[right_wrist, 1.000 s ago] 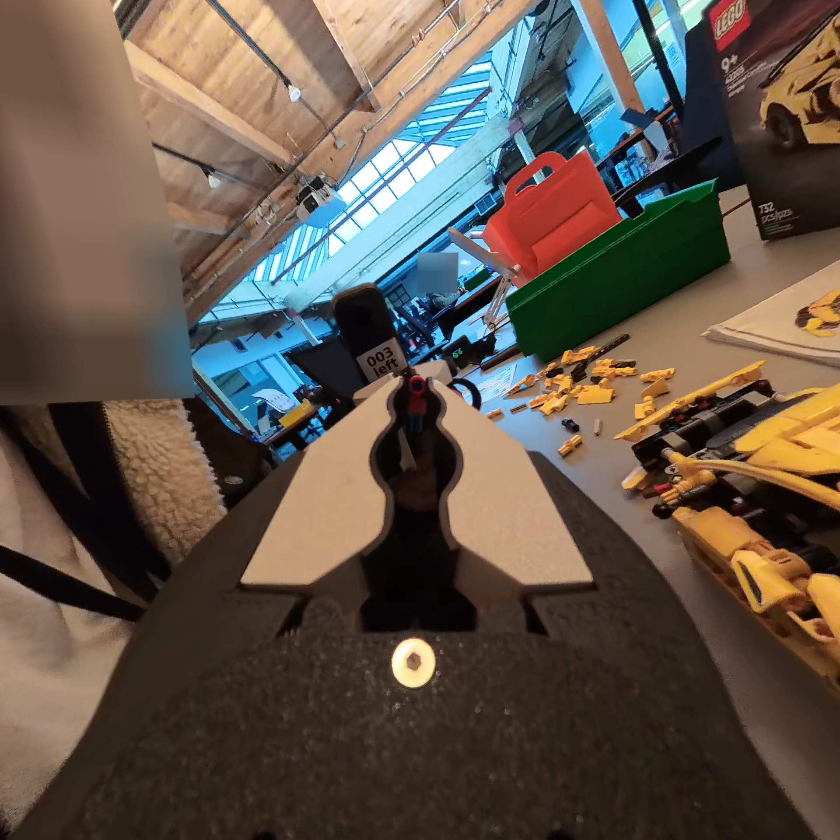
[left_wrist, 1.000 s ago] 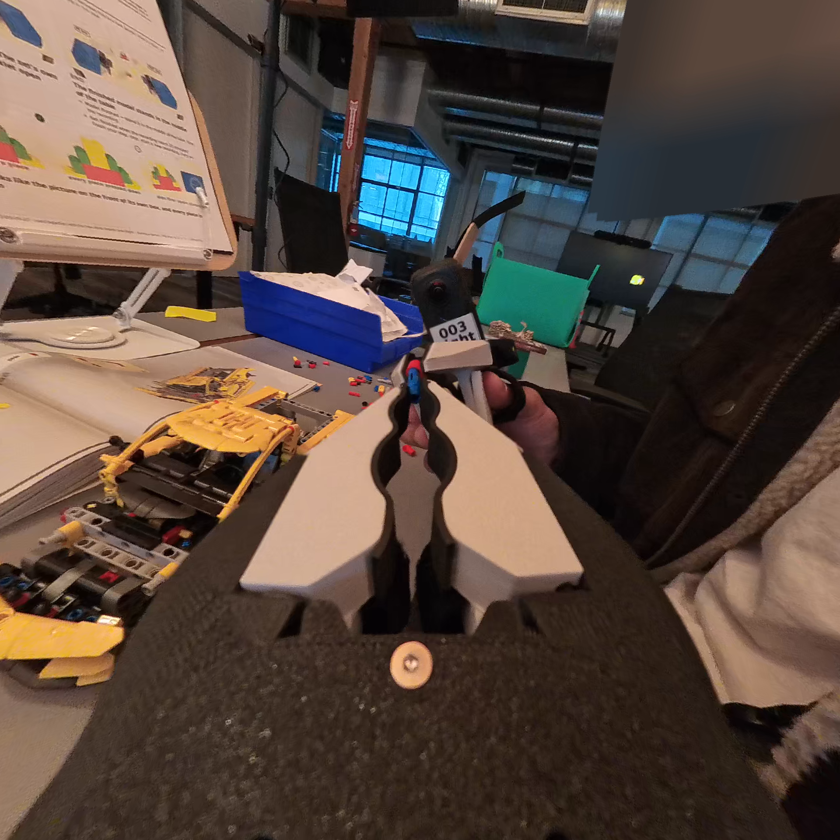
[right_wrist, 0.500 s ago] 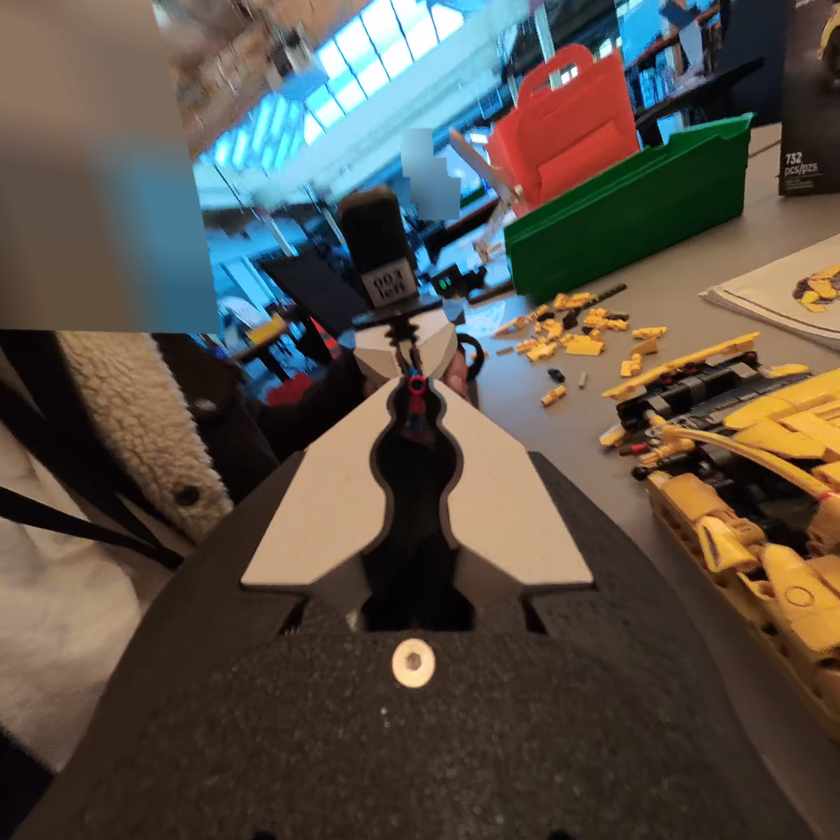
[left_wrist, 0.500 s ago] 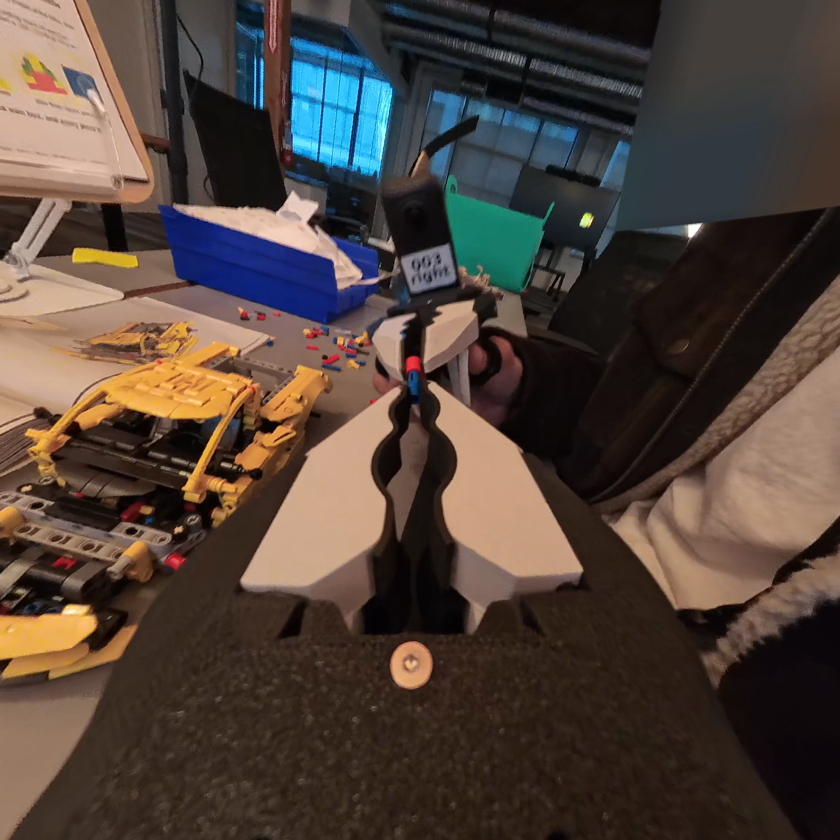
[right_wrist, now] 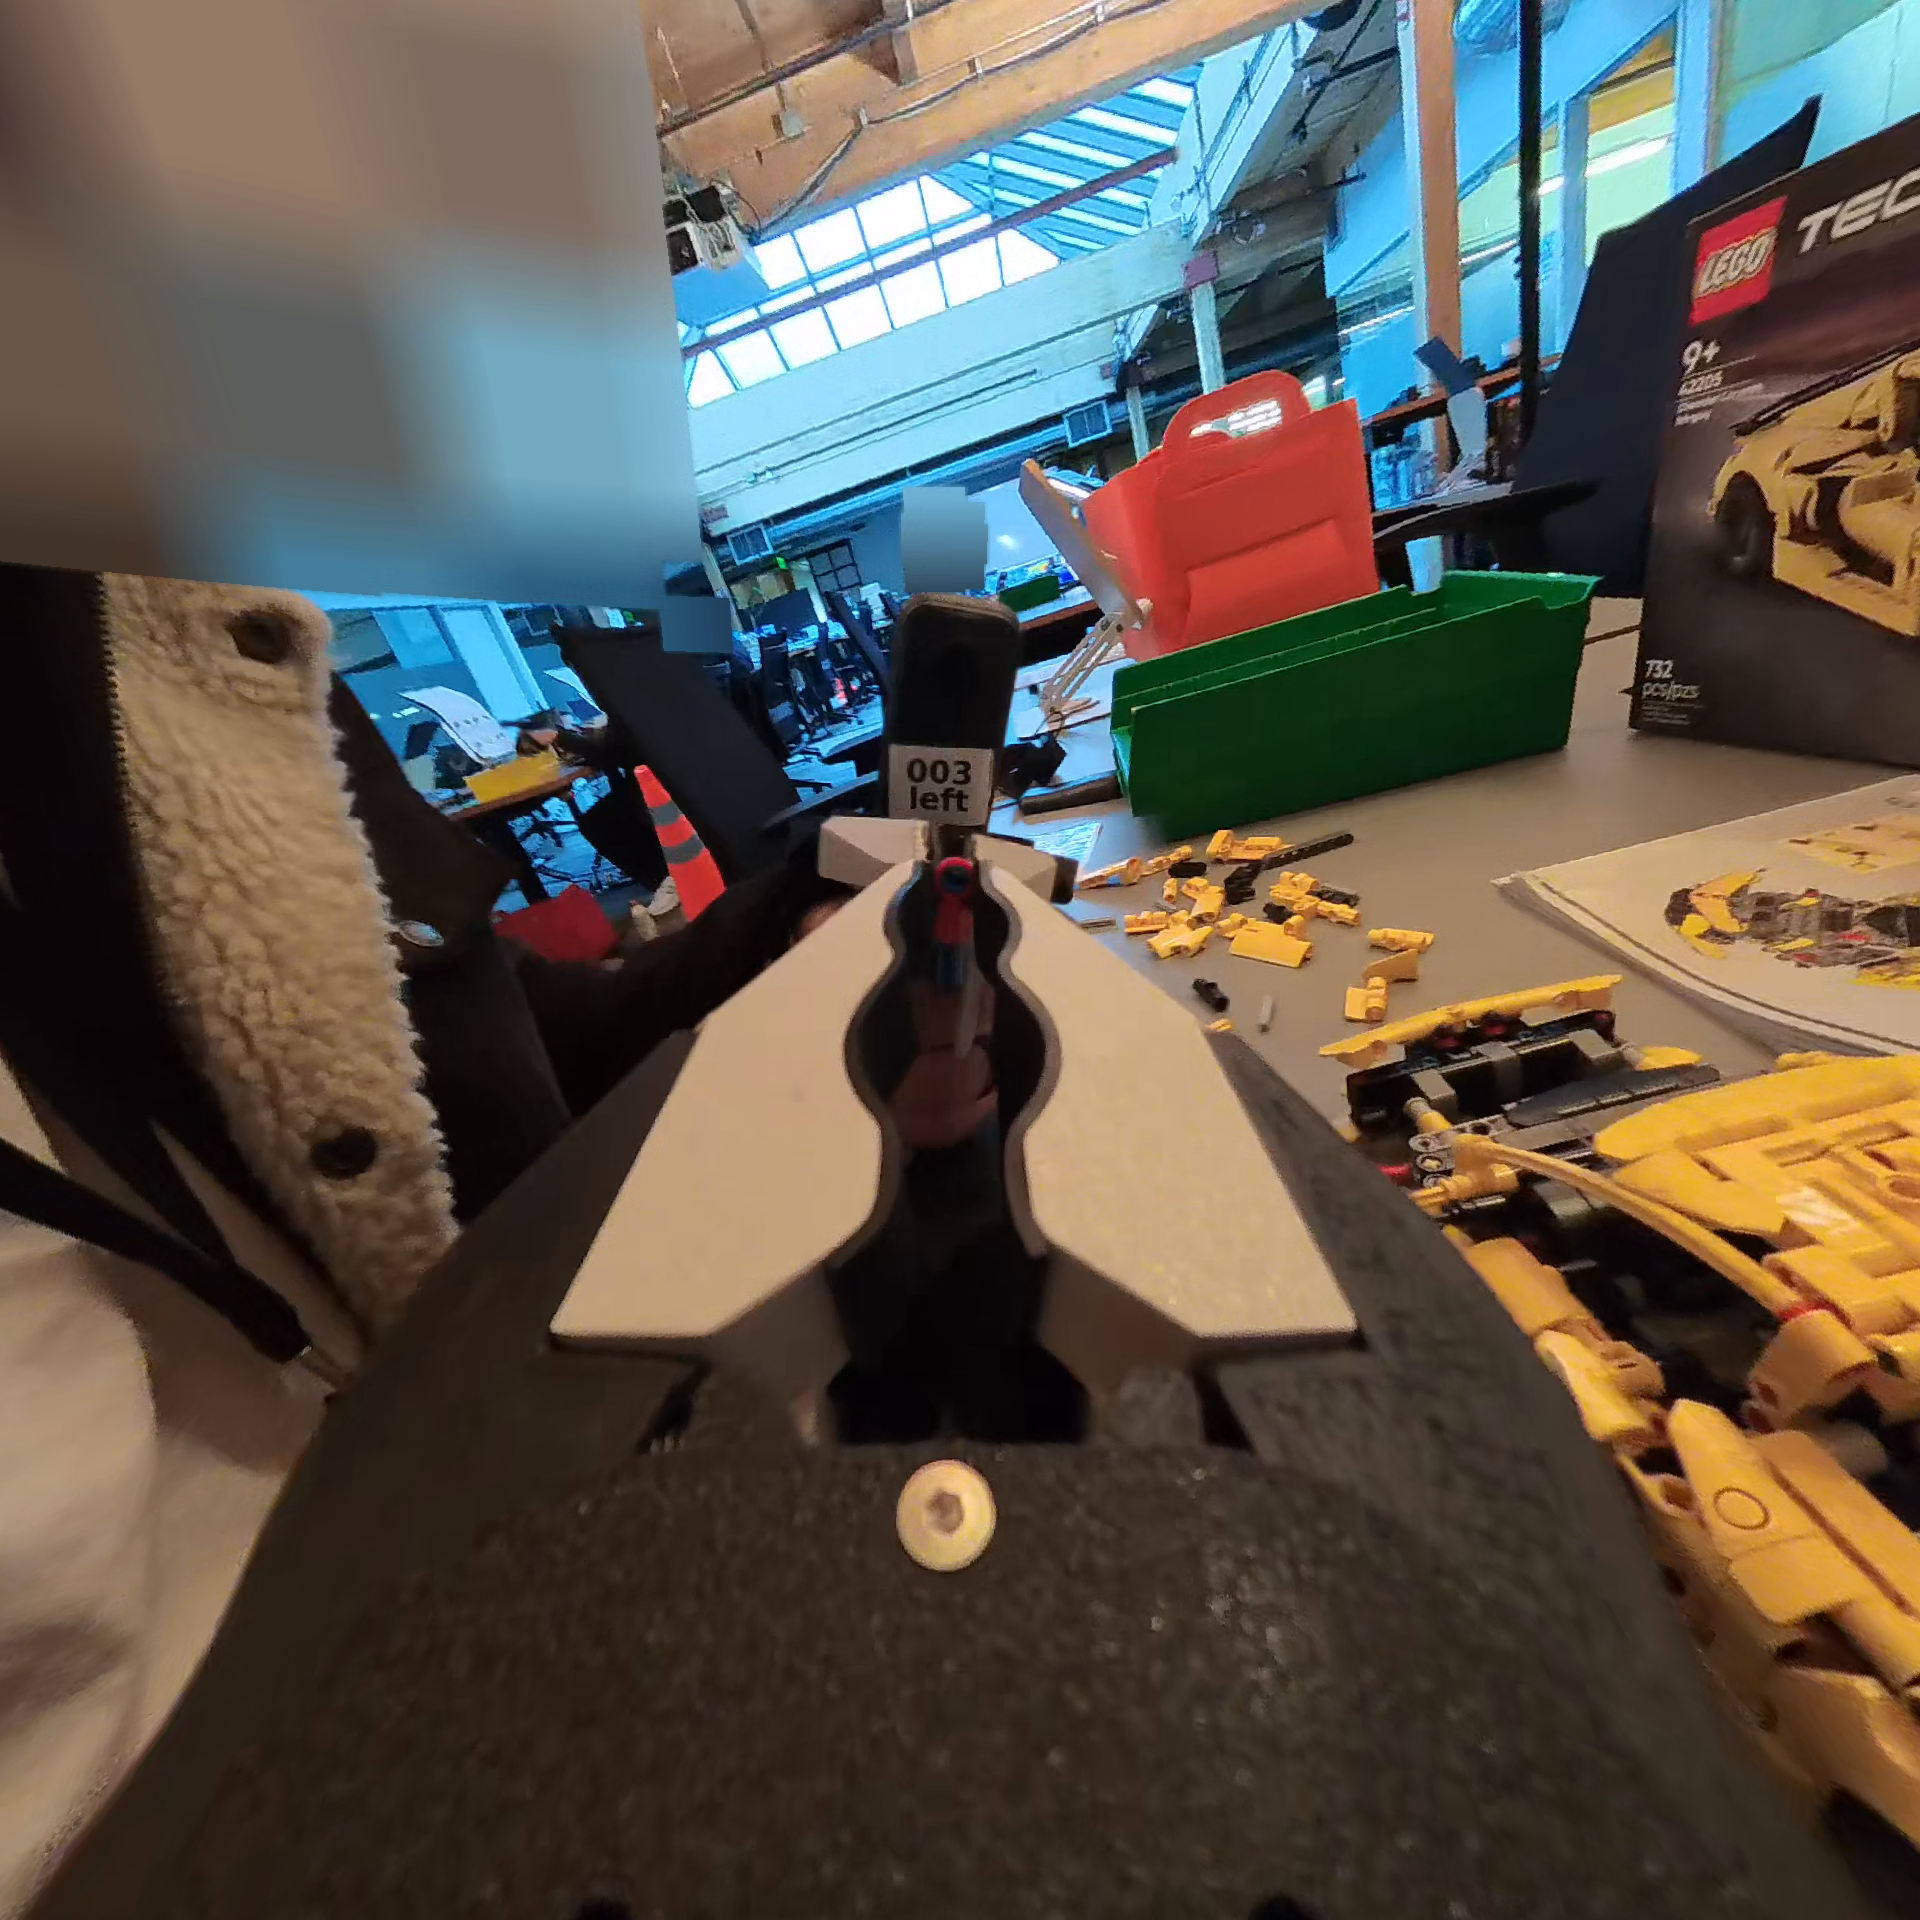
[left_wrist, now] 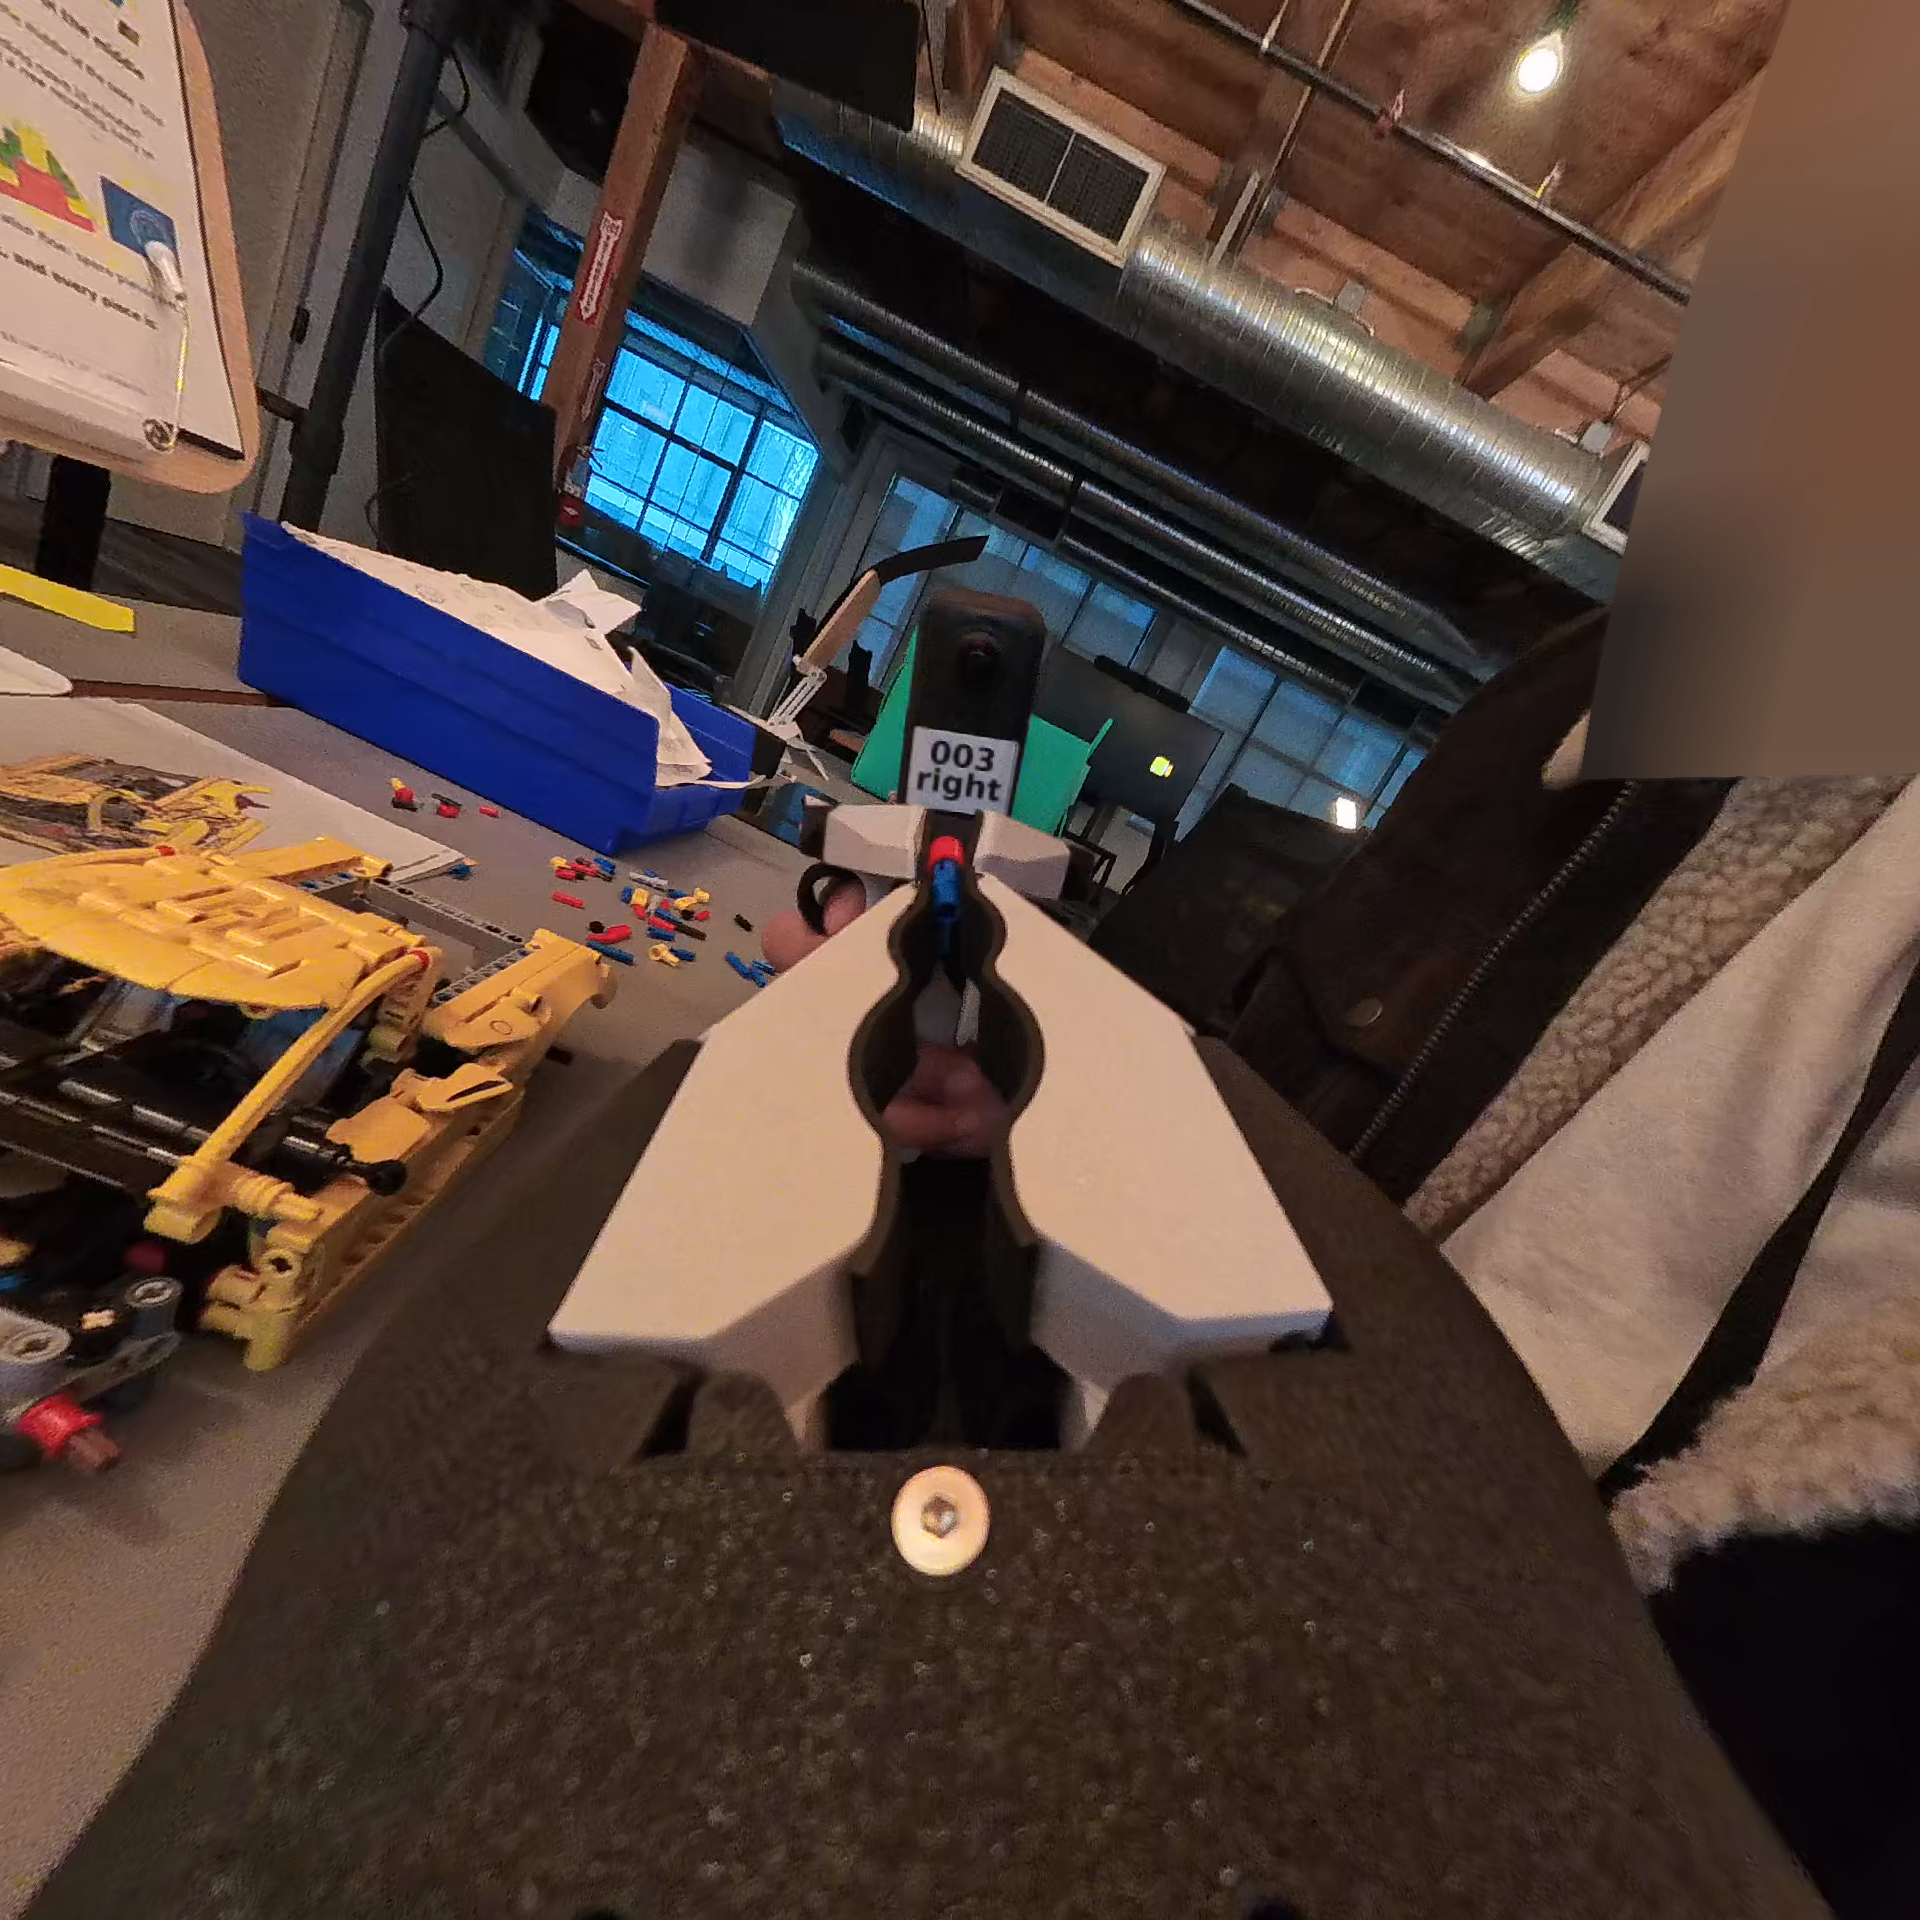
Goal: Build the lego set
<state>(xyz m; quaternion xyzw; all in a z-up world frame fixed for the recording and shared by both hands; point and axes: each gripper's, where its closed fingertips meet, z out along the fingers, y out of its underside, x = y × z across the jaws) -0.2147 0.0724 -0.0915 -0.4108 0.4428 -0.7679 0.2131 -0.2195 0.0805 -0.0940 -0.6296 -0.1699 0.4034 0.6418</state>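
**Me:** Grippers meet tip to tip above the table [left_wrist: 675, 997], raised in front of my chest. My left gripper [left_wrist: 943, 914] is closed down narrow on a small blue pin [left_wrist: 943, 902] with a red pin [left_wrist: 943, 854] at its far end. My right gripper [right_wrist: 951, 914] faces it, also narrow, and seems to pinch the red end; I cannot tell which piece each truly grips.

**Listener:** Where is the build?

**Me:** On the table, below and to the side: a half-built yellow car [left_wrist: 260, 997], well apart from the tips. Loose pins [left_wrist: 644, 914] lie beyond it, before a blue bin [left_wrist: 468, 696]. Yellow parts [right_wrist: 1247, 914] lie near a green bin [right_wrist: 1351, 686].

**Listener:** What might go wrong?

**Me:** I judge the pins could twist or pop out if I push off-axis, since they are tiny and held only at the tips. A dropped pin could vanish among the loose ones.

**Listener:** Room to move?

**Me:** Open air around the tips; my jacket [left_wrist: 1455, 987] is close on one side, the car on the other.
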